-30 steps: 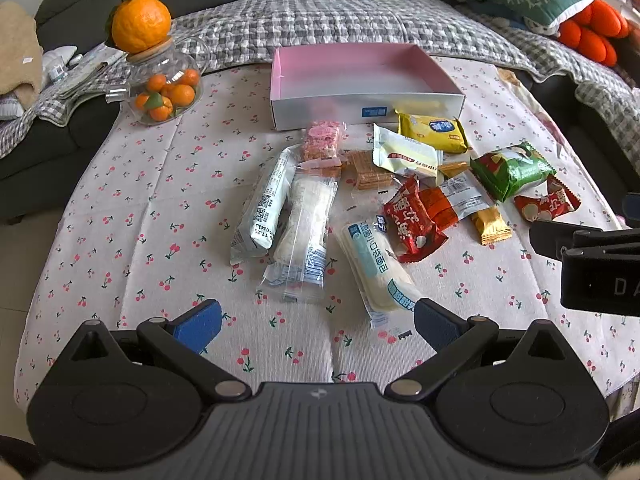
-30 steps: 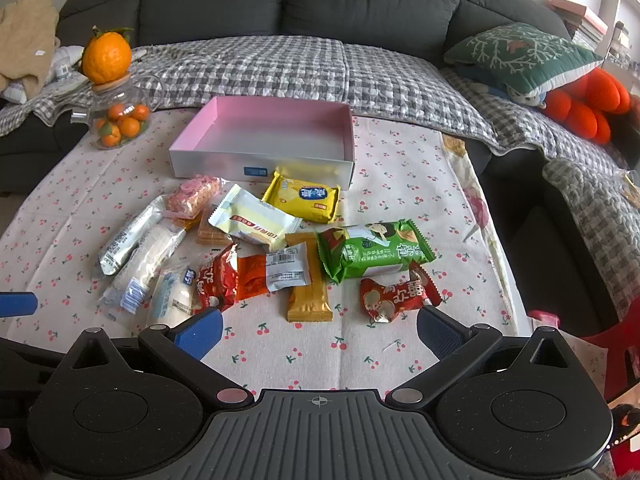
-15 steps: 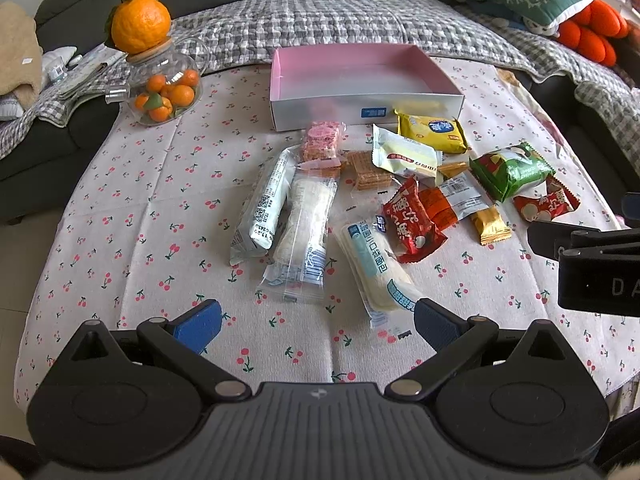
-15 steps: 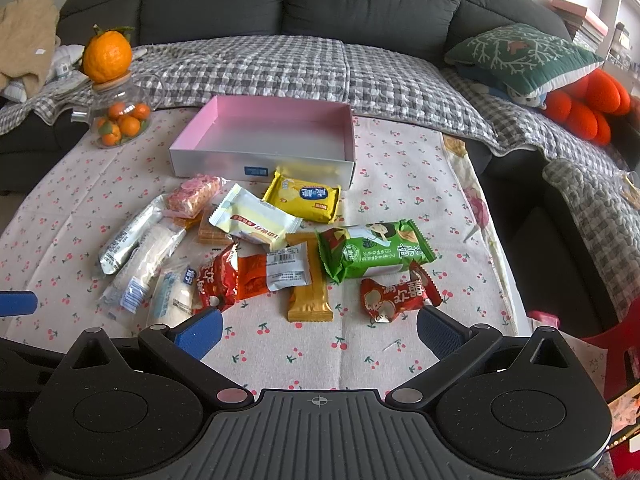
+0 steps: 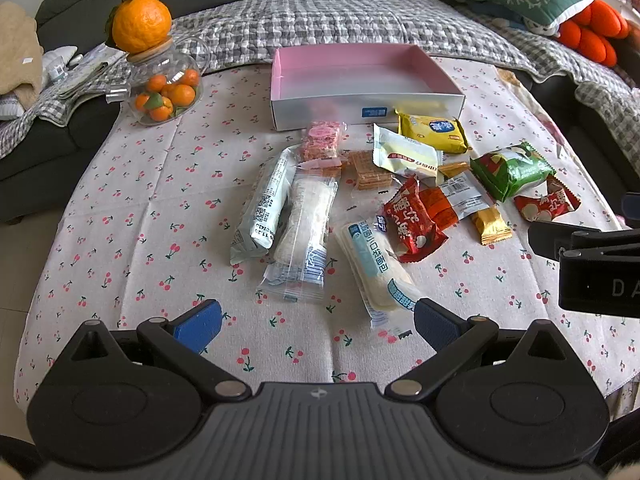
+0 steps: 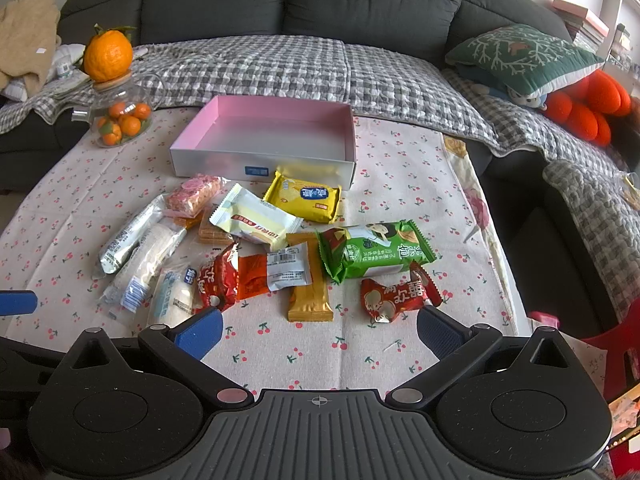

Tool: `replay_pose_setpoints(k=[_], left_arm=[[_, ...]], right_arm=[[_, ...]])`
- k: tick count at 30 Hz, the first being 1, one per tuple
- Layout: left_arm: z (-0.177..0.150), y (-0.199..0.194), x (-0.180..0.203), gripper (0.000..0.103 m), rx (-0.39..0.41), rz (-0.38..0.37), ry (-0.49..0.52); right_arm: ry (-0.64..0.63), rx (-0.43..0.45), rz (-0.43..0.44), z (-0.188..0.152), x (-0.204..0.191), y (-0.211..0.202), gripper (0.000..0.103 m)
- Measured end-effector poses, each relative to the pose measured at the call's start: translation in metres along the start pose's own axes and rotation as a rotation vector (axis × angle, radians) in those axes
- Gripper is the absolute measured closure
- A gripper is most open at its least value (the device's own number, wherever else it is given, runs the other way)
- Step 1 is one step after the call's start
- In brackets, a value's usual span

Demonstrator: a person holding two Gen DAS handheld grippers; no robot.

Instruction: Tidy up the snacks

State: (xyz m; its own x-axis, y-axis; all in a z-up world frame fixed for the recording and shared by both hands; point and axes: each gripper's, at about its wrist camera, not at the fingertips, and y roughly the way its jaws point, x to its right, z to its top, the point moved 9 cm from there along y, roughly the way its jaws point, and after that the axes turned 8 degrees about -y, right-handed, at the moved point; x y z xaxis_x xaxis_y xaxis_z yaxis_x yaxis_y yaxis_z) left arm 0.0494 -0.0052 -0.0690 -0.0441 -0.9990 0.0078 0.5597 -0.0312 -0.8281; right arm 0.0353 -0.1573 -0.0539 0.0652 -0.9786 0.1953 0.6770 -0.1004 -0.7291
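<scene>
Several wrapped snacks lie in a loose pile on the cherry-print tablecloth [image 5: 140,208]: a green packet [image 6: 376,250], a yellow packet [image 6: 306,196], a gold bar [image 6: 310,292], red packets [image 6: 398,294], and long white bread packs [image 5: 378,268]. An empty pink box [image 5: 360,80] stands behind them, also in the right wrist view [image 6: 268,136]. My left gripper [image 5: 316,320] is open and empty, near the bread pack. My right gripper [image 6: 318,330] is open and empty, in front of the gold bar and red packet.
A glass jar of small oranges [image 5: 164,88] with a big orange on its lid stands at the back left. A grey sofa with a checked blanket [image 6: 304,68] and a green cushion [image 6: 524,56] lies behind the table. The table's right edge drops off beside the sofa.
</scene>
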Motion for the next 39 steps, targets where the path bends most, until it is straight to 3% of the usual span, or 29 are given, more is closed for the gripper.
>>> replay_pose_setpoints(k=[20, 28, 35, 39], left_arm=[[0.003, 0.001, -0.005, 0.0, 0.018, 0.0, -0.004], [0.018, 0.004, -0.014, 0.0, 0.021, 0.004, -0.024], [0.034, 0.007, -0.013, 0.0, -0.029, -0.086, 0.014], [0.05, 0.013, -0.015, 0.001, -0.048, -0.112, 0.011]], right_arm=[[0.038, -0.013, -0.009, 0.001, 0.009, 0.002, 0.0], [0.066, -0.048, 0.067, 0.008, 0.009, 0.006, 0.0], [0.099, -0.077, 0.186, 0.034, 0.005, 0.01, 0.0], [0.088, -0.089, 0.198, 0.054, 0.007, 0.021, 0.0]])
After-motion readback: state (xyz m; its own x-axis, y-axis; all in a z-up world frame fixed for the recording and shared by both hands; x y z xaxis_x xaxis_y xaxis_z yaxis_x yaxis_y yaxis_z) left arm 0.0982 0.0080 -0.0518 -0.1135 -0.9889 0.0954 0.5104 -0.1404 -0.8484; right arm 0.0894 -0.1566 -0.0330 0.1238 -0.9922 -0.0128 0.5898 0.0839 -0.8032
